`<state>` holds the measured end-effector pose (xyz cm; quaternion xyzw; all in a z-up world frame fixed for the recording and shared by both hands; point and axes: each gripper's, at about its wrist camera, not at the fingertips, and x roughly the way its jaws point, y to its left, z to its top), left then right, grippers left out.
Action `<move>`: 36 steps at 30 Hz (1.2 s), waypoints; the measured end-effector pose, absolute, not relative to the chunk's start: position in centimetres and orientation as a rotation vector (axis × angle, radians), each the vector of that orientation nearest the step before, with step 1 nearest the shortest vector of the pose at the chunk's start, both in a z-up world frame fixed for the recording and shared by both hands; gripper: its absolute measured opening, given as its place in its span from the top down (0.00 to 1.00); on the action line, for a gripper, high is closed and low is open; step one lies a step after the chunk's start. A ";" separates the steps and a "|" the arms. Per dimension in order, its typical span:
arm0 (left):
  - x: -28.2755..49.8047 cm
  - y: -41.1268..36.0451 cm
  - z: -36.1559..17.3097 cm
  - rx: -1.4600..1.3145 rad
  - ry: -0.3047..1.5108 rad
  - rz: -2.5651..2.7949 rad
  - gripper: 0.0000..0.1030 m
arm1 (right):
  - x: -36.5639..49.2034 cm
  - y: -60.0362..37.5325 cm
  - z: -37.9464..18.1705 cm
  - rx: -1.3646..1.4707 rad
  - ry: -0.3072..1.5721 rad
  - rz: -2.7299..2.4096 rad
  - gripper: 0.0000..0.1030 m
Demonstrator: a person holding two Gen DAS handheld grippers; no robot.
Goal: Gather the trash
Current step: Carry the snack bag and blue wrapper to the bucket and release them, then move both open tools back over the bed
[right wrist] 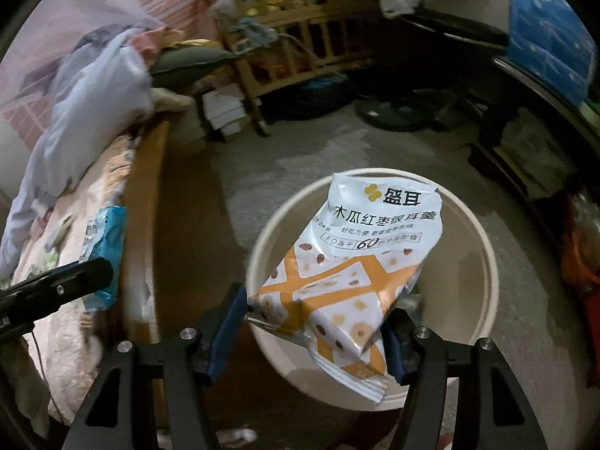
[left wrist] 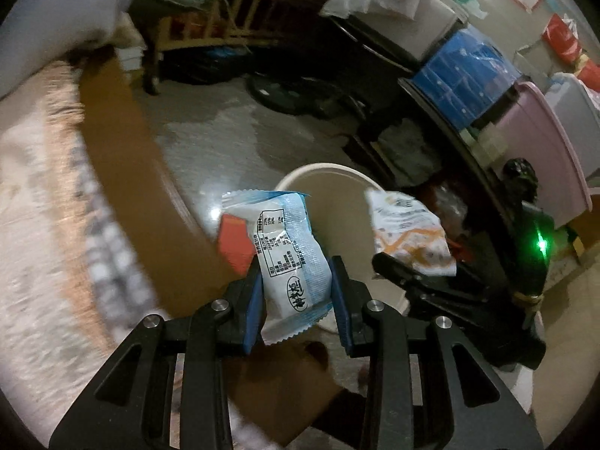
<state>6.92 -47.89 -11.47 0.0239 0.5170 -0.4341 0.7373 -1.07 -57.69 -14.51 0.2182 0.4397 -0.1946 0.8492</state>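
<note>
A cream round bin stands on the floor below both grippers. My left gripper is shut on a blue and white snack packet, held beside the bin's left rim. My right gripper is shut on a crumpled white and orange wrapper that hangs over the bin mouth. The same wrapper and the right gripper's dark body show at the right of the left wrist view. In the right wrist view the left gripper's finger and its blue packet appear at the left edge.
A bed with a brown wooden side and bedding runs along the left. A wooden crib stands at the back. Stacked blue, pink and grey storage boxes line the right. A dark fan base lies on the grey floor.
</note>
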 end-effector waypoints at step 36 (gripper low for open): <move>8.5 -36.8 -11.5 0.101 1.022 -0.642 0.48 | 1.4 -51.1 -11.8 0.367 0.817 -0.338 0.23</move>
